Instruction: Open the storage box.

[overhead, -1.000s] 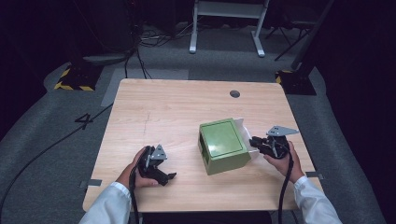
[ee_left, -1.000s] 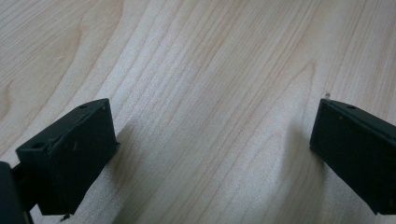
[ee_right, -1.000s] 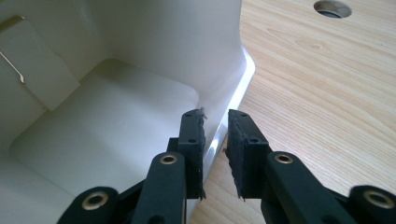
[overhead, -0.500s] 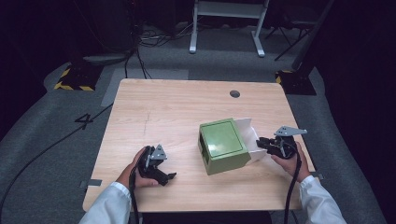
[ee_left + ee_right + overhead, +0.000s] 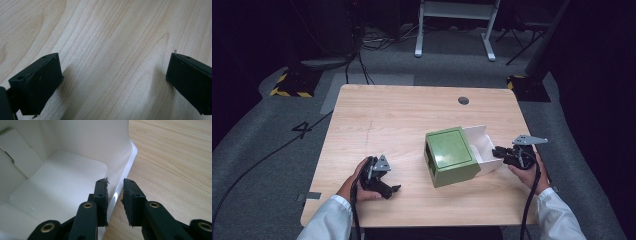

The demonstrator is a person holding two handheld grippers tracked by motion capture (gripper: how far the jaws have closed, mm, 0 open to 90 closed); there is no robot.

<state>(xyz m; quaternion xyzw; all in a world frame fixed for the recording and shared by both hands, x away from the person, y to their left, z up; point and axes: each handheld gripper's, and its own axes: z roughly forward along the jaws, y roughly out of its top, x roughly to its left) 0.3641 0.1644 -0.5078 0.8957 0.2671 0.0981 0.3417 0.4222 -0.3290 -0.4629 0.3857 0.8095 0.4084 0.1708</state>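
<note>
Near the right edge of the surface [image 5: 412, 115] sits my green box [image 5: 450, 156] with its white tray [image 5: 62, 177] pulled out. My right tool [image 5: 115, 195] pinches the tray's thin wall. It looks light, bendy, slippery. My left tool [image 5: 112, 82] rests wide apart, holding nothing.

Bare wooden table [image 5: 402, 120] lies open ahead of the left gripper [image 5: 384, 180], while the green box's white inner tray [image 5: 479, 142] blocks the right gripper [image 5: 498, 152].
</note>
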